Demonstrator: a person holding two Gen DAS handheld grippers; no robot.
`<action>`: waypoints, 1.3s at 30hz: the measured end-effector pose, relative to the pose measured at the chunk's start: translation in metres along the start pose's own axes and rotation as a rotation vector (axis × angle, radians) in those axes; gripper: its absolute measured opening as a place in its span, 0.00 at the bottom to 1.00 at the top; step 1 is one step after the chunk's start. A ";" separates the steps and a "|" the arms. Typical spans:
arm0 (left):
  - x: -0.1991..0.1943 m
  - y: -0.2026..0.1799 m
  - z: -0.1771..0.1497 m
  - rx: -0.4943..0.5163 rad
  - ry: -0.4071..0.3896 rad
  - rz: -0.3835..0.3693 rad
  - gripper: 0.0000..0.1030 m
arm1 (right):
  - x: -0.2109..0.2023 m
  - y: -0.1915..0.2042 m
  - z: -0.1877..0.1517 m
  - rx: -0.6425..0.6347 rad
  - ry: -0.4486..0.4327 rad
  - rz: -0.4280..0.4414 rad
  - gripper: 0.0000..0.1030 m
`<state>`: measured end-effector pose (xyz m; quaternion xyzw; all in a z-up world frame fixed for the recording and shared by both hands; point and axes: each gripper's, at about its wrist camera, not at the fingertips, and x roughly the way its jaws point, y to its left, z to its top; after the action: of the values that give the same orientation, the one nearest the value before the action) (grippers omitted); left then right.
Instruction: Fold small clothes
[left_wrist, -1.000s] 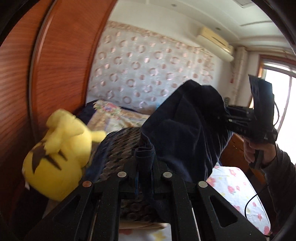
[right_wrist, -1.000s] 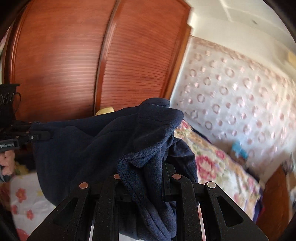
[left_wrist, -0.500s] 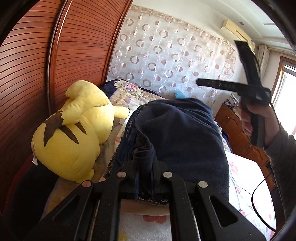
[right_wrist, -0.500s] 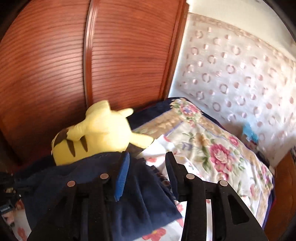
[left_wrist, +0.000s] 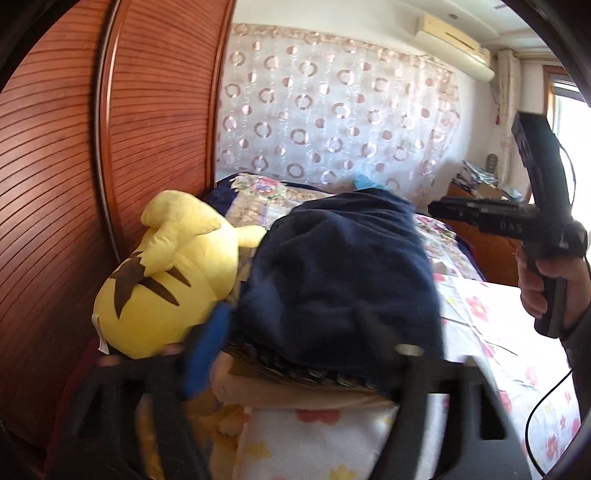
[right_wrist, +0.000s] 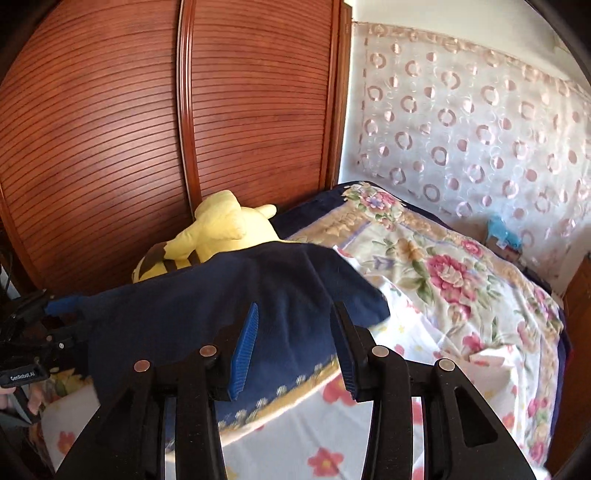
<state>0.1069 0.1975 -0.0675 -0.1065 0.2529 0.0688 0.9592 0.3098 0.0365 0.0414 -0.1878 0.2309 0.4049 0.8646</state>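
Moved since the earlier frames: one navy garment (left_wrist: 340, 280), formerly held up in the air by both grippers, now lies released on top of the folded stack at the edge of the bed (right_wrist: 461, 280); the left gripper (left_wrist: 295, 347) has just been opening, fingers now wide and blurred with the cloth's near edge between them but not pinched; the right gripper (right_wrist: 291, 347) has let go, fingers part open over the cloth without pressing it. Position: garment at centre frame in both wrist views, directly ahead of both pairs of fingers, long axis running away from the left gripper toward the curtain (left_wrist: 332, 122). Nearer hand: left, by judgement. Count: one navy garment, one patterned folded item (left_wrist: 295, 365) beneath, one yellow plush toy (left_wrist: 166, 273) touching its left side, two grippers.
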 end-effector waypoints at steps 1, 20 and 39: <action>-0.005 -0.004 0.000 0.012 -0.007 -0.002 0.81 | -0.009 0.002 -0.007 0.010 -0.005 -0.001 0.41; -0.053 -0.099 -0.017 0.144 -0.044 -0.114 0.81 | -0.165 0.043 -0.131 0.218 -0.110 -0.163 0.67; -0.112 -0.198 0.000 0.230 -0.114 -0.214 0.81 | -0.311 0.112 -0.187 0.360 -0.282 -0.455 0.70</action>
<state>0.0469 -0.0030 0.0218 -0.0185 0.1913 -0.0572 0.9797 0.0001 -0.1827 0.0436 -0.0207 0.1289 0.1758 0.9757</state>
